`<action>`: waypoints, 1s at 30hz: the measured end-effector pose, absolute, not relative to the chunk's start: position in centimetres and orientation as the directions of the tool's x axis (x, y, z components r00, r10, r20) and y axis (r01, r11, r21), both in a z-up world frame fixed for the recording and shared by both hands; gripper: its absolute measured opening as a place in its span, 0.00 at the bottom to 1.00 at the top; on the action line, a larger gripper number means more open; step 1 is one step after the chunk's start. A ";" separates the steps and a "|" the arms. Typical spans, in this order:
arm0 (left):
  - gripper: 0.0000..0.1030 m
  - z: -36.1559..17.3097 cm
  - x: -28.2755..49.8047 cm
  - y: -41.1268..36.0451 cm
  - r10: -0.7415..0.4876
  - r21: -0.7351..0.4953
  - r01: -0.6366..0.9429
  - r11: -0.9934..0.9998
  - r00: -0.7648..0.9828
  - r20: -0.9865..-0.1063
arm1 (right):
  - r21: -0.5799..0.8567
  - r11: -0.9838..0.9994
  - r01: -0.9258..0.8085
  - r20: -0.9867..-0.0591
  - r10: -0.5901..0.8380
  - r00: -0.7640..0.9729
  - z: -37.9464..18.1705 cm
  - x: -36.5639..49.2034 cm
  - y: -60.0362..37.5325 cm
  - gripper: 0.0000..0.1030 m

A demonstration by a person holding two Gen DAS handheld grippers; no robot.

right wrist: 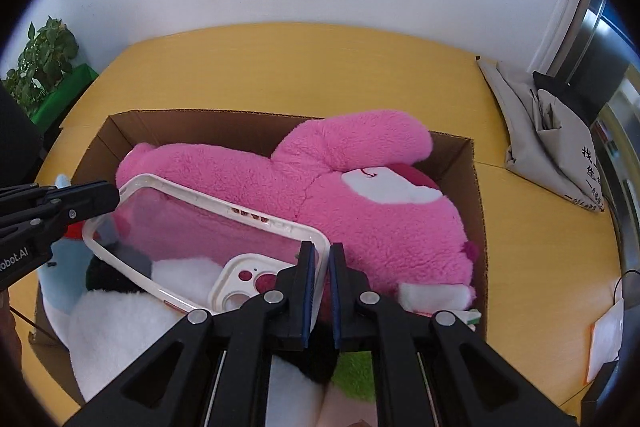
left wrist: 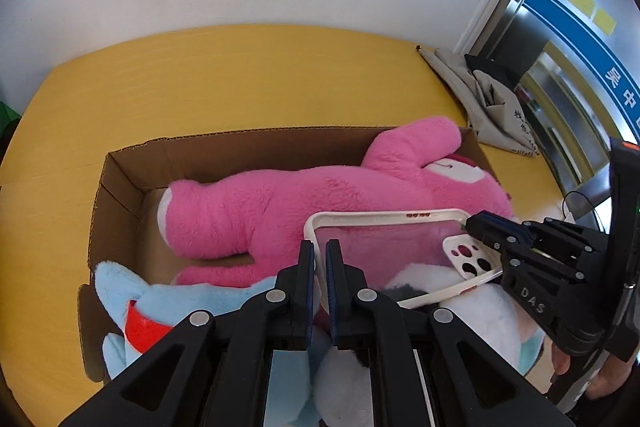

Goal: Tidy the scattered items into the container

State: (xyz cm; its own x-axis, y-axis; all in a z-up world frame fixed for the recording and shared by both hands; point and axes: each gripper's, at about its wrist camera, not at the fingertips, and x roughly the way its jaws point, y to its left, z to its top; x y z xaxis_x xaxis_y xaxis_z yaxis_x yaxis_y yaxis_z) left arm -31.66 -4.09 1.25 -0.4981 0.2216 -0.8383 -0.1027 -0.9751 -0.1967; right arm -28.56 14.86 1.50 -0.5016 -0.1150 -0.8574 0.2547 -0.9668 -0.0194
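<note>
Yellow table [right wrist: 280, 67], box [right wrist: 478, 187] mid-frame: both grippers [left wrist: 320, 283] [right wrist: 323, 287] pinch the phone case [right wrist: 192, 219] rim (opposite ends, level) above the plush toys [right wrist: 360, 195].

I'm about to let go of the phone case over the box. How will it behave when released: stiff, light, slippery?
The phone case, pinched at opposite corners by the left gripper and right gripper, keeps its shape, so probably fairly stiff. Thin and clear-backed, it looks light. Its glossy rim may slide off the pink plush toy into the cardboard box.
</note>
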 end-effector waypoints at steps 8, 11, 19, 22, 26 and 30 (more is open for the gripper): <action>0.76 4.1 -28.2 -4.1 0.107 -0.100 -0.044 -0.994 -0.565 -0.818 | 0.002 -0.968 0.251 -0.813 -0.148 -0.563 5.5 -25.7 16.6 0.80; 0.78 6.1 -25.6 -4.8 0.123 -0.129 -0.033 -0.991 -0.595 -0.794 | 0.006 -0.968 0.251 -0.794 -0.157 -0.587 7.3 -24.4 17.3 0.80; 1.00 9.9 -15.3 -3.7 0.055 -0.086 0.007 -0.996 -0.708 -0.704 | -0.045 -0.974 0.224 -0.728 -0.122 -0.675 8.9 -17.0 18.2 0.82; 1.00 10.0 -12.2 -2.8 0.033 -0.077 0.030 -0.997 -0.709 -0.704 | -0.058 -0.977 0.203 -0.709 -0.103 -0.698 8.8 -14.0 18.5 0.82; 1.00 9.3 -8.3 -1.6 0.003 -0.063 0.058 -0.996 -0.712 -0.702 | -0.074 -0.982 0.175 -0.683 -0.078 -0.726 8.8 -10.0 18.9 0.82; 1.00 8.1 -4.7 -0.5 0.007 -0.056 0.044 -0.997 -0.718 -0.696 | -0.078 -0.985 0.157 -0.676 -0.063 -0.734 8.3 -7.6 19.4 0.82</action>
